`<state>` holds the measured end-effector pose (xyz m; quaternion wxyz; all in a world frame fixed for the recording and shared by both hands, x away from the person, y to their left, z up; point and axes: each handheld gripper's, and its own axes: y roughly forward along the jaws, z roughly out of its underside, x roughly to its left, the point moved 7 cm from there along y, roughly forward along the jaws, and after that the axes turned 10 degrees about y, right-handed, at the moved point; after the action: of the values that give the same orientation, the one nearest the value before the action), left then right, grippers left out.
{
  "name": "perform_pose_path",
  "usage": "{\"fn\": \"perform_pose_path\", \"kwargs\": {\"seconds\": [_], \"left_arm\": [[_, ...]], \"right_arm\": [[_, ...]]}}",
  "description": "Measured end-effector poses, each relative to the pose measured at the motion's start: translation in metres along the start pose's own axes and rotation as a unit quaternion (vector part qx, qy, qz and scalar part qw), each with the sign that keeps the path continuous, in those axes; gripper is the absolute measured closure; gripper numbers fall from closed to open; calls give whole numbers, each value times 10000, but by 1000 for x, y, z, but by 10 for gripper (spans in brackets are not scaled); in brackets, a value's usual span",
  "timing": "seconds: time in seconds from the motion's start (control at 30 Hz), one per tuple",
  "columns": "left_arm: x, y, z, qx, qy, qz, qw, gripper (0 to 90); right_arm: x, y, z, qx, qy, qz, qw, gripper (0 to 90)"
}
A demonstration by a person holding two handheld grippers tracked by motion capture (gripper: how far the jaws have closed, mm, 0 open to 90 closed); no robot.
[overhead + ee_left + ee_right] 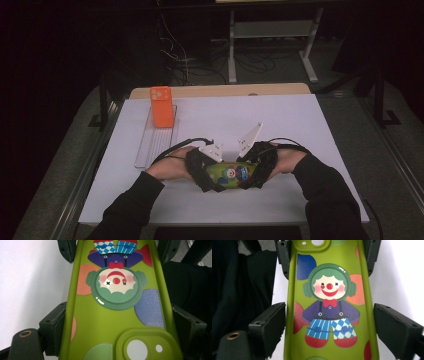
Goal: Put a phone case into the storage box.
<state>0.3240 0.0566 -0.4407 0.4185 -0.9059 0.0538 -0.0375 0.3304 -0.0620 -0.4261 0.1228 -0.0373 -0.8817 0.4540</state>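
Lying near the front edge of the white table (280, 115), between the two hands, the green phone case (231, 174) printed with a clown is held at both ends at once. Farther back on the left, an orange phone case (162, 106) stands in a clear rack (150, 145), well apart from the work. The left gripper (206, 172) is closed on the case at the camera-hole end, its jaws pressed against the long edges as seen in the left gripper view (117, 315). The right gripper (258, 170) straddles the trouser end; in the right gripper view (329, 315) the left jaw appears to touch the rim while a sliver of table shows beside the right jaw, so a firm clamp there cannot be confirmed. For this two-handed hold to be done well, pressure should be kept on the stiff side rims rather than the flexible back, both grippers should be kept level, and any lift should be made together so that the soft case is not twisted or bowed.
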Motion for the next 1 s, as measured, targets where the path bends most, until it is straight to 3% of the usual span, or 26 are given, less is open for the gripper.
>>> {"fn": "perform_pose_path", "kwargs": {"seconds": [0.17,0.2,0.23,0.37,0.4,0.53,0.77,0.9,0.97,1.0], "left_arm": [[3,-4,2,32,-92,-154,9998,151],[3,-4,3,16,-160,-184,9997,151],[3,-4,3,36,-214,-237,9995,151],[8,-5,5,98,-446,-478,9978,151],[8,-5,5,61,-528,-536,9971,150],[12,-4,9,126,-808,-800,9934,150],[19,-6,12,166,-1183,-1200,9856,150],[22,-8,12,147,-1369,-1426,9802,150],[23,-10,12,178,-1374,-1463,9795,151],[23,-11,11,139,-1449,-1484,9782,150]], "right_arm": [[-6,-10,2,-312,283,139,9990,63],[-6,-12,5,-266,510,197,9982,55],[-7,-14,6,-331,574,254,9975,43],[-14,-20,13,-561,881,530,9931,39],[-18,-20,14,-668,856,641,9920,45],[-21,-23,24,-815,1170,876,9859,48],[-21,-25,39,-1212,1961,1316,9641,39],[-24,-23,49,-1296,2257,1403,9553,19],[-25,-20,54,-1324,2378,1449,9513,6],[-24,-18,56,-1340,2516,1463,9473,6]]}}
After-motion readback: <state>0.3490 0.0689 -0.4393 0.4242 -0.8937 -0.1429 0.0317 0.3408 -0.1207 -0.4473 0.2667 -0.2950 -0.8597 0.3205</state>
